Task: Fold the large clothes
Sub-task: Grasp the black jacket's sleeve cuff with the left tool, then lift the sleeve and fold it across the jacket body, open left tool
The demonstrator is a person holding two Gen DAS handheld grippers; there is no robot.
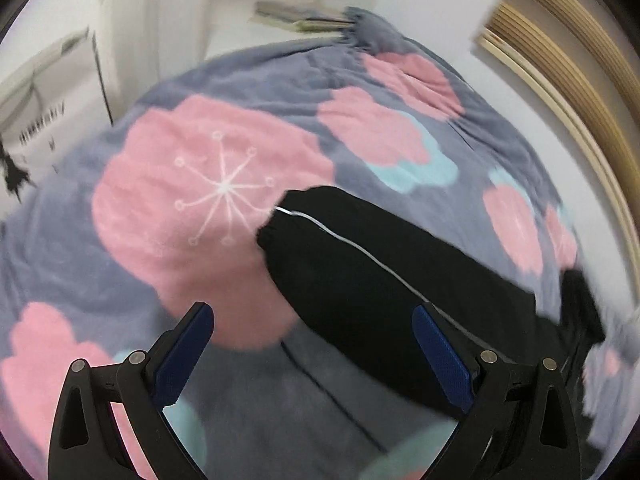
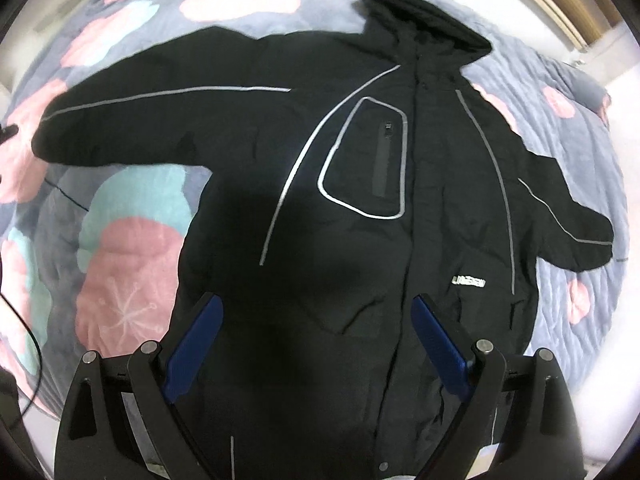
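- The bed [image 2: 580,208], covered by a grey quilt [image 1: 280,80] printed with pink and teal flowers, is used as the folding surface, probably because it is broad enough for the whole garment to be laid out flat.
- The black jacket [image 2: 360,200] is spread front-up on the quilt, hood [image 2: 424,20] at the far end and zip closed down the middle, so that its outline can be read and fold lines judged.
- Both sleeves are stretched outward from the body; the sleeve [image 1: 360,272] seen in the left wrist view lies straight across a pink flower, its cuff free and easy to reach. No fold is yet made.
- The right gripper [image 2: 316,316] is held above the lower front of the jacket with its blue pads wide apart and nothing between them, apparently placed to survey or to take the hem.
- The left gripper [image 1: 312,324] is likewise spread open and empty, poised beside and partly over the sleeve, which suggests the sleeve is meant to be brought inward first.
- The left view is blurred, so finer detail there cannot be told.
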